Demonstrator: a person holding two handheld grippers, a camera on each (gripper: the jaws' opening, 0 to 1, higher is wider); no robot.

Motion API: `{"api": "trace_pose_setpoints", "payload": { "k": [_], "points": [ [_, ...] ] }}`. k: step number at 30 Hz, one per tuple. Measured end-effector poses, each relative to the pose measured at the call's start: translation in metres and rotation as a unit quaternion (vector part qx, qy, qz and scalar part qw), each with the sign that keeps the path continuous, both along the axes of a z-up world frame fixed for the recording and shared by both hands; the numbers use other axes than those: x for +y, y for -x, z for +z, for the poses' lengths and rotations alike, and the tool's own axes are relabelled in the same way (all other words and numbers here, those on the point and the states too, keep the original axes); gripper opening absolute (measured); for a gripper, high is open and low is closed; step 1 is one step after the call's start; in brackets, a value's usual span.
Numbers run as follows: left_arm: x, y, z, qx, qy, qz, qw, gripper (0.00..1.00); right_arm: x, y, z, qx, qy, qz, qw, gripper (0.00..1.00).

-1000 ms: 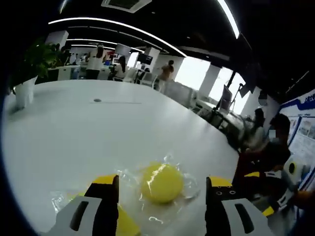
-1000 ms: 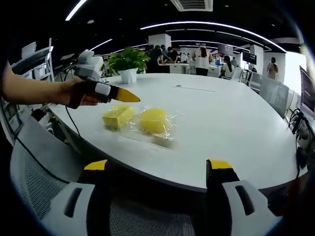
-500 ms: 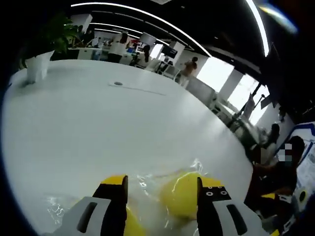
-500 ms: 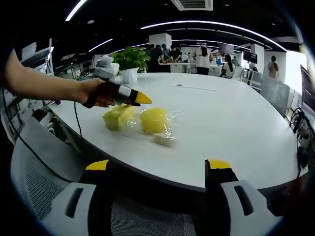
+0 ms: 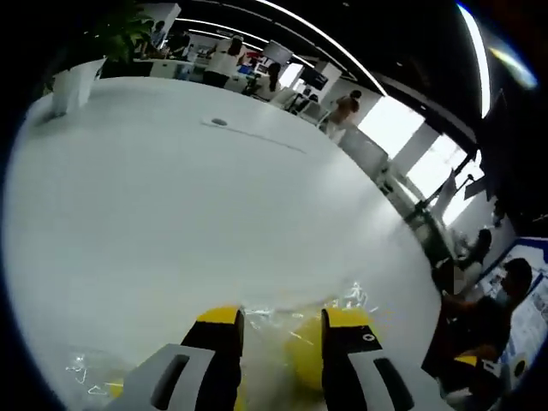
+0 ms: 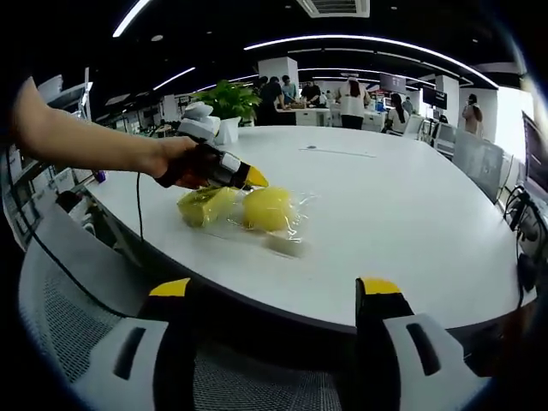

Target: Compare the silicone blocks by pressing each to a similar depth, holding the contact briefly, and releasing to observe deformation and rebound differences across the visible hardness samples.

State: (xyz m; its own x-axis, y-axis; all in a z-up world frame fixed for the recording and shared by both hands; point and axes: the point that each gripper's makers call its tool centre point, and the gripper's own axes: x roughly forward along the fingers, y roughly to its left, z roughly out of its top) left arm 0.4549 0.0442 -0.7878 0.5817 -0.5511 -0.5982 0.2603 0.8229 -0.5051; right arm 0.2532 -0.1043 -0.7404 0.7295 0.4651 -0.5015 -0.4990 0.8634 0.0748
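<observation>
Landmark: the round yellow block [image 6: 267, 208], lying in clear crinkled plastic wrap [image 6: 295, 224] on the white surface [image 6: 402, 214], near its front edge.
Risk 1: the wrap looks slick, so I judge a press that lands off-centre could skid the round yellow block sideways instead of denting it.
Risk 2: the left claw [image 6: 254, 178] sits at the top left edge of the round yellow block, close to the gap beside the second yellow block [image 6: 205, 205]; a push there may wedge between the 2 and spoil the depth comparison.
Risk 3: glare and creases in the wrap could hide the dent and rebound.
Round yellow block: smooth, domed, pale yellow, no dent that I can make out; in the left gripper view it sits behind and mostly right of the claw tips [image 5: 318, 364].
Second yellow block: flatter and more square-edged, touching or just beside the round one on its left, also under plastic.
Left claw: jaws drawn near together with a narrow gap [image 5: 282, 318], clamped on nothing, tips down at the wrap.
Right claw: jaws wide apart [image 6: 276, 289], empty, held well back from the round yellow block, over a mesh chair [image 6: 77, 330].
</observation>
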Motion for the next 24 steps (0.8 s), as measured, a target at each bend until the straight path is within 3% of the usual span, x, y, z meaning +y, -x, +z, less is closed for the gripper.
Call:
{"api": "trace_pose_setpoints", "payload": {
  "k": [8,10,14,16,22,24],
  "points": [
    [-0.002,-0.004,-0.002,0.013,0.020,0.010,0.9997,0.21,-0.001,0.001,0.000,0.000,0.000,-0.001,1.0000,0.70],
    [-0.007,-0.004,-0.002,0.006,0.011,-0.003,0.9999,0.20,-0.001,0.001,0.000,0.000,0.000,-0.001,1.0000,0.70],
    [-0.012,-0.003,-0.007,0.006,0.010,-0.003,0.9999,0.08,-0.002,0.001,0.000,0.000,0.000,-0.001,1.0000,0.70],
    [-0.017,-0.004,-0.007,0.013,0.029,0.009,0.9995,0.07,-0.002,0.001,-0.001,0.000,0.001,-0.002,1.0000,0.70],
    [-0.036,-0.001,-0.007,0.021,0.029,-0.014,0.9993,0.08,-0.002,0.002,-0.001,0.001,0.001,-0.002,1.0000,0.70],
    [-0.042,0.002,-0.007,0.026,0.033,-0.022,0.9989,0.03,-0.003,0.002,-0.002,0.002,0.002,-0.003,1.0000,0.70]
  ]
}}
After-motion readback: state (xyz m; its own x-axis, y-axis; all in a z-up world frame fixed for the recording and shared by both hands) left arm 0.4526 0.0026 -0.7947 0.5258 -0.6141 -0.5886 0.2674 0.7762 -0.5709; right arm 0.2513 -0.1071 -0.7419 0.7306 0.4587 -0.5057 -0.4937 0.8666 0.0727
